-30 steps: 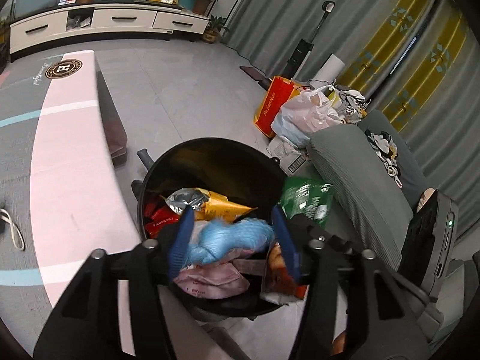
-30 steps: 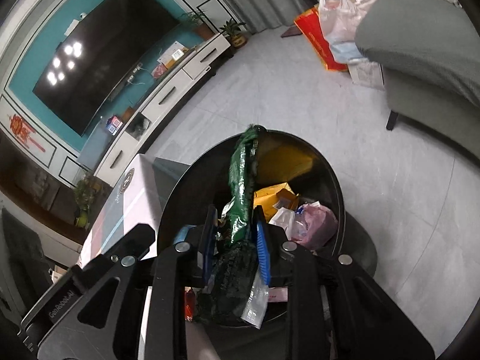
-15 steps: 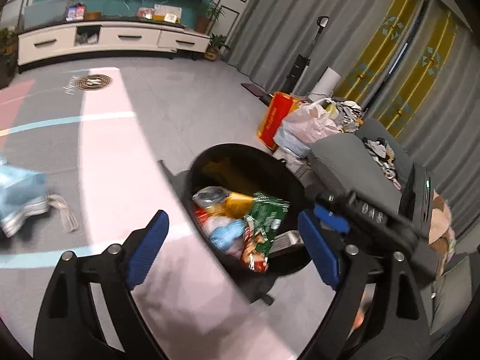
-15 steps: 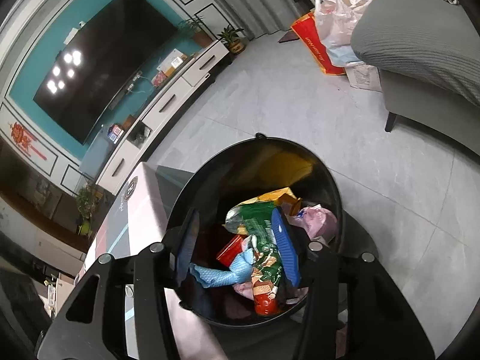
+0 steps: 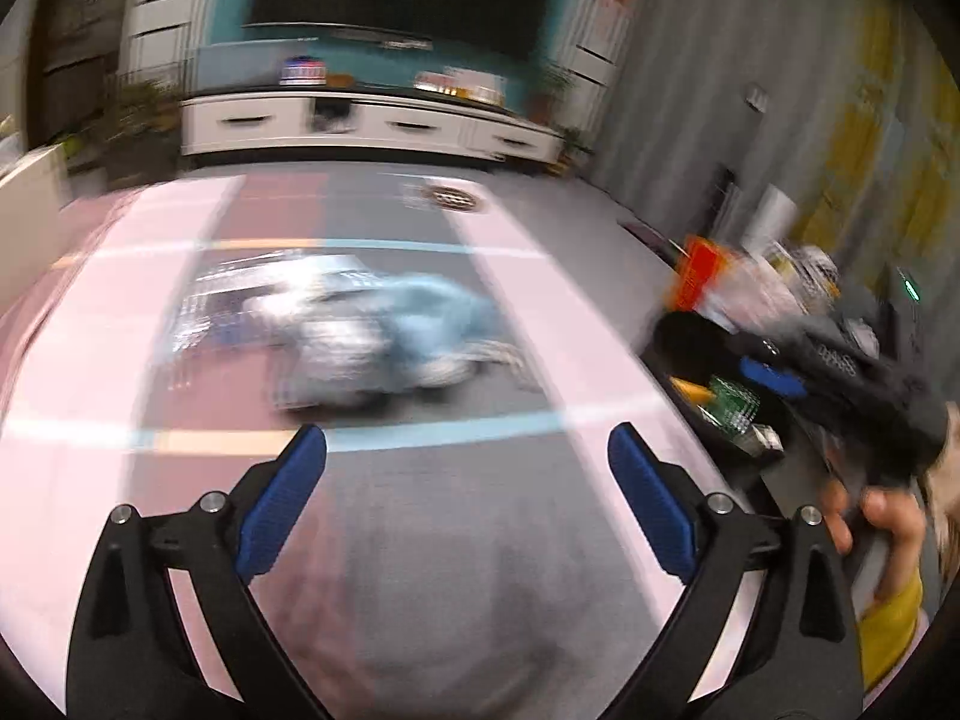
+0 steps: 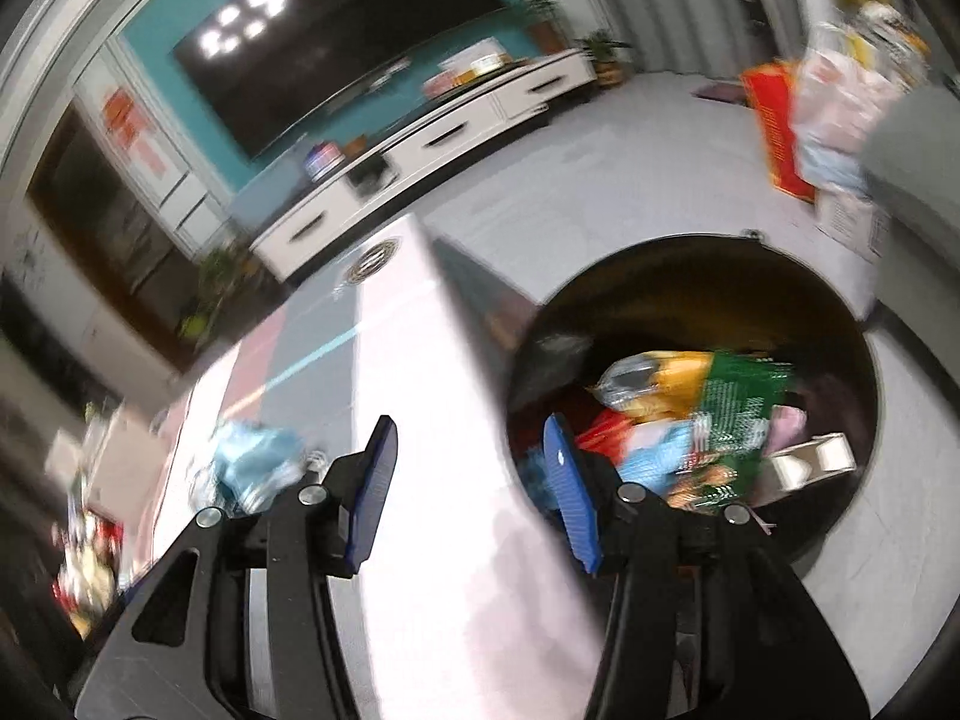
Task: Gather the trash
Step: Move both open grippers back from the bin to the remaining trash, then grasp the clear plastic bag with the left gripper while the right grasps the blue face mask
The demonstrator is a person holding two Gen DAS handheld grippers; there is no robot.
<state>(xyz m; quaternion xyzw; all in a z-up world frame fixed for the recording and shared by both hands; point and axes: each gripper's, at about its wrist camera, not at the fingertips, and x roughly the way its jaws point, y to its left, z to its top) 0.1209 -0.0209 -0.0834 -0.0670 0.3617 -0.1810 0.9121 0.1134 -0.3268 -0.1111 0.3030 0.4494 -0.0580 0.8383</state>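
Both views are motion-blurred. My left gripper (image 5: 468, 501) is open and empty over the pink and grey table (image 5: 456, 588). Ahead of it lies a crumpled light-blue and silvery piece of trash (image 5: 366, 336). My right gripper (image 6: 468, 483) is open and empty at the table's right edge, beside the black trash bin (image 6: 840, 312). The bin holds a green packet (image 6: 738, 414), a yellow packet (image 6: 672, 372) and other wrappers. The light-blue trash (image 6: 252, 462) also shows left of the right gripper. The right gripper (image 5: 774, 375) and the bin (image 5: 684, 342) appear at the right of the left wrist view.
A white TV cabinet (image 5: 372, 120) and a dark TV stand at the far wall. A red bag (image 6: 780, 132) and plastic bags sit on the floor by a grey sofa (image 6: 918, 144). More blurred clutter (image 6: 84, 570) lies at the table's left end.
Both grippers opened and dropped their trash into the bin. The left gripper has swung left over the table toward the light-blue trash. The right gripper has drawn left off the bin.
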